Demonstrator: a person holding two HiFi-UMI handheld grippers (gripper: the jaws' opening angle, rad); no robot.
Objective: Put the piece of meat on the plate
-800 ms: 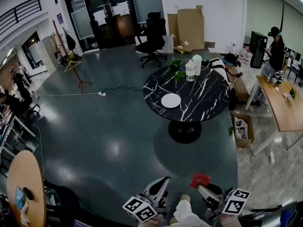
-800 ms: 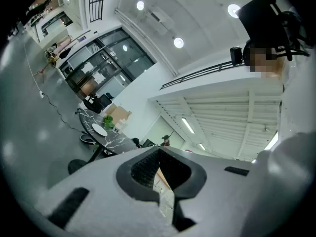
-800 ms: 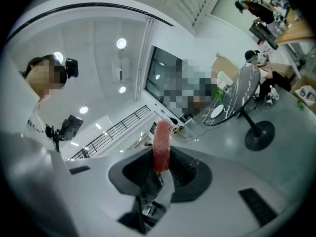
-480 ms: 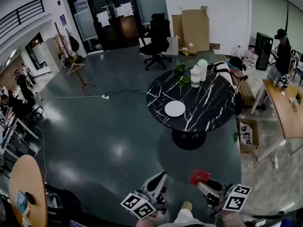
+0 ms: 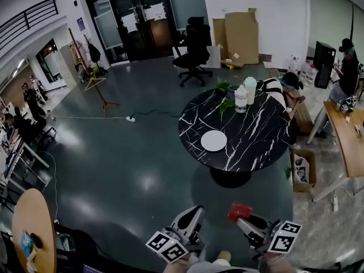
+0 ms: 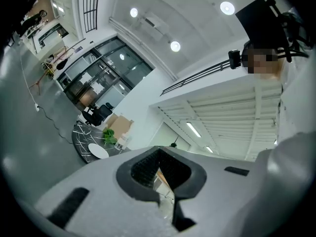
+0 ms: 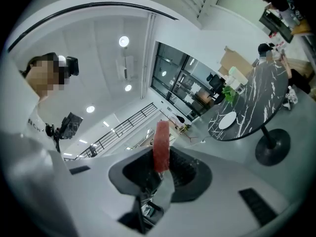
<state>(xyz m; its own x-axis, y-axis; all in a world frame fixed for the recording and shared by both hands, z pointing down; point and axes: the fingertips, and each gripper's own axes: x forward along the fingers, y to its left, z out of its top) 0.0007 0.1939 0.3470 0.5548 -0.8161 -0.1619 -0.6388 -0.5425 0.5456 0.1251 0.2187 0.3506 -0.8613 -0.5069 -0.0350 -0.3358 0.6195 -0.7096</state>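
Observation:
In the head view a white plate [image 5: 214, 140] lies on a round black marble table [image 5: 259, 138], well ahead of me across the dark floor. At the bottom of that view, my right gripper [image 5: 243, 216] is shut on a flat red piece of meat [image 5: 239, 211], which sticks out past the jaw tips. The right gripper view shows the meat [image 7: 161, 149] standing on edge between the jaws, with the plate [image 7: 227, 120] far off. My left gripper [image 5: 190, 220] is beside it, jaws together and holding nothing. The plate [image 6: 99, 152] is small in the left gripper view.
A white jug [image 5: 241, 98] and a green plant [image 5: 223, 89] stand at the table's far edge, with a seated person [image 5: 284, 84] behind. An office chair [image 5: 195, 47] and cardboard boxes [image 5: 239, 33] are beyond. A wooden table [image 5: 350, 138] is at right, a box [image 5: 300, 169] on the floor.
The table and plate have shifted down and to the right in the head view. Both grippers keep their places at the bottom, the meat still gripped.

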